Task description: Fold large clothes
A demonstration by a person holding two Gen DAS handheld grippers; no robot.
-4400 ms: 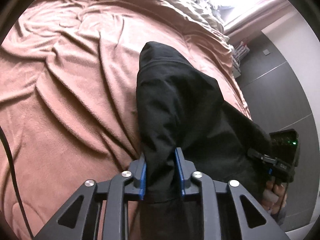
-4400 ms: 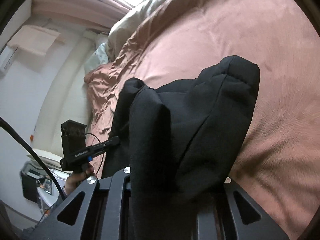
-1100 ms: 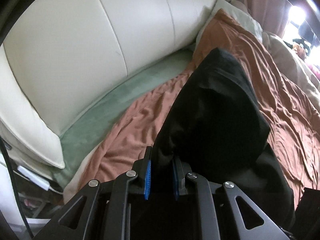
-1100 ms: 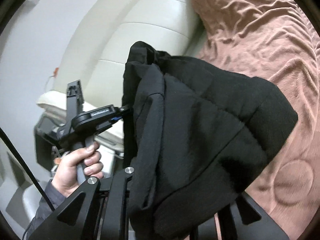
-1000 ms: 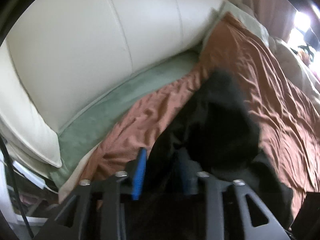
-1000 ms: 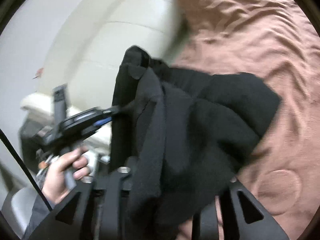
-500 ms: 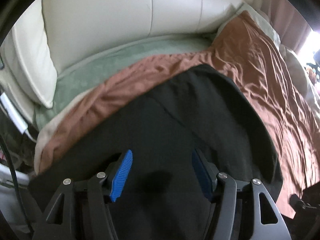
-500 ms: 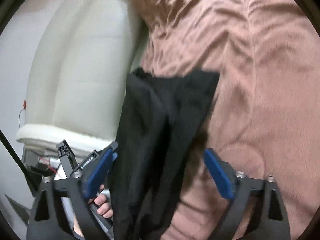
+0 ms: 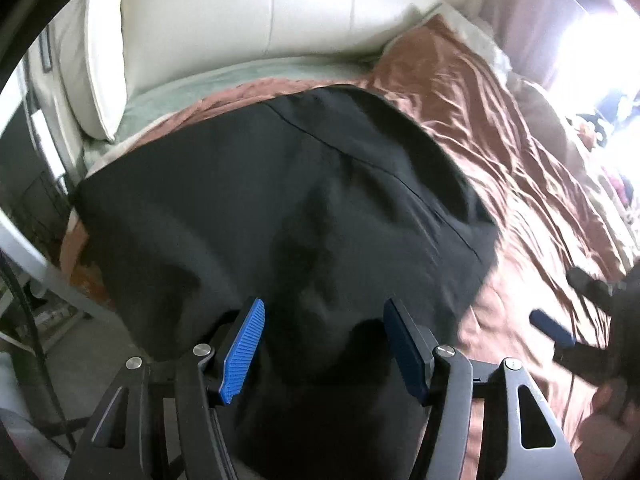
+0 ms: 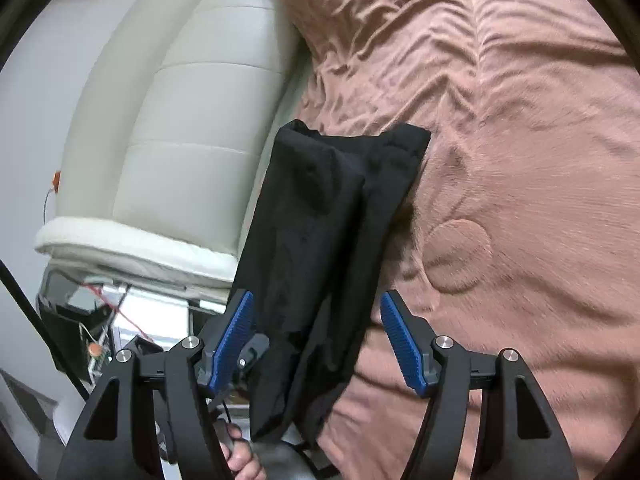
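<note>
A folded black garment (image 9: 304, 208) lies on the brown blanket (image 9: 500, 128) at the bed's edge, close to the cream headboard. In the right wrist view the black garment (image 10: 320, 248) lies as a long folded stack with its near end hanging over the bed's edge. My left gripper (image 9: 326, 344) is open just above the garment's near part, its blue pads (image 9: 244, 350) wide apart and holding nothing. My right gripper (image 10: 316, 340) is open too, its pads (image 10: 404, 346) on either side of the garment's near end without closing on it.
The cream padded headboard (image 9: 248, 12) and a green sheet (image 9: 224, 80) border the garment. The brown blanket (image 10: 520, 160) spreads wide to the right. The other gripper's tip (image 9: 552, 326) shows at right. A cluttered bedside area (image 10: 92, 320) sits beyond the bed's edge.
Both grippers carried the garment to the headboard end, laid it on the blanket and opened. Since half a second ago they have pulled back slightly; the garment lies still.
</note>
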